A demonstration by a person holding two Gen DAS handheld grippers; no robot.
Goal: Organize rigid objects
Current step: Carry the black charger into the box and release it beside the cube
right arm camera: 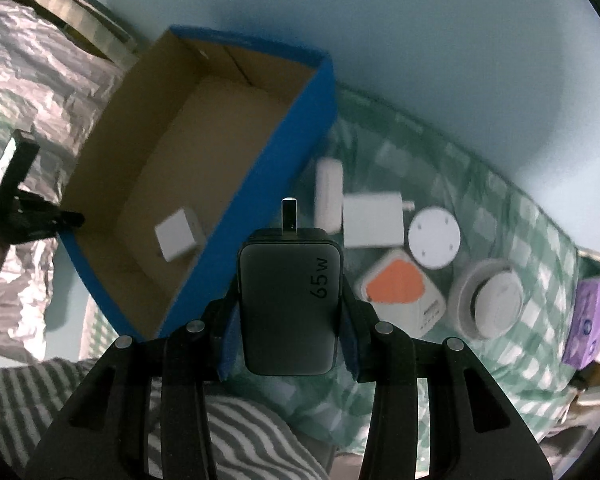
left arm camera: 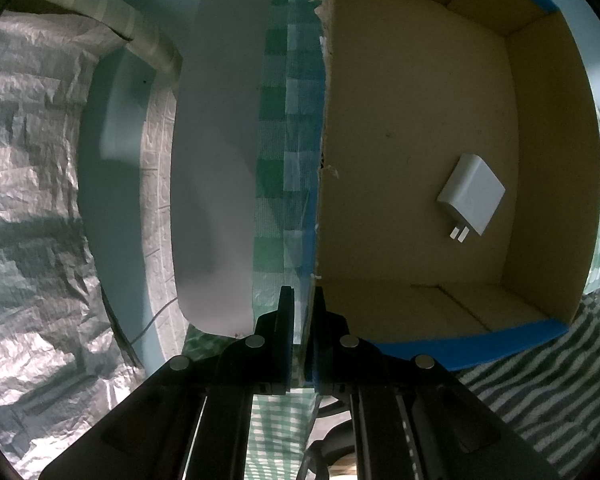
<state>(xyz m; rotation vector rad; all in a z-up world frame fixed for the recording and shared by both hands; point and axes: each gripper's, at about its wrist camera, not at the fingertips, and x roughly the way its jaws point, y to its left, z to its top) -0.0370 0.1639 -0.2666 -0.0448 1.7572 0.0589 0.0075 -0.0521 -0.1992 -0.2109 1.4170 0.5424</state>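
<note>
Blue cardboard box, near corner cut off by the right gripper; left gripper nearly closed, pinching its torn side wall. Right gripper clamps a black charger marked "65w", prong up, beside the box. White charger inside the box; items on the checked cloth blurred.

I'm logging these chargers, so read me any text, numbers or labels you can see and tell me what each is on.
"65w": on the black charger held in the right gripper.
White-and-orange plug: small print on its side, too blurred to read.
Purple box: markings too blurred to read.
White charger in the box: no readable text.
</note>
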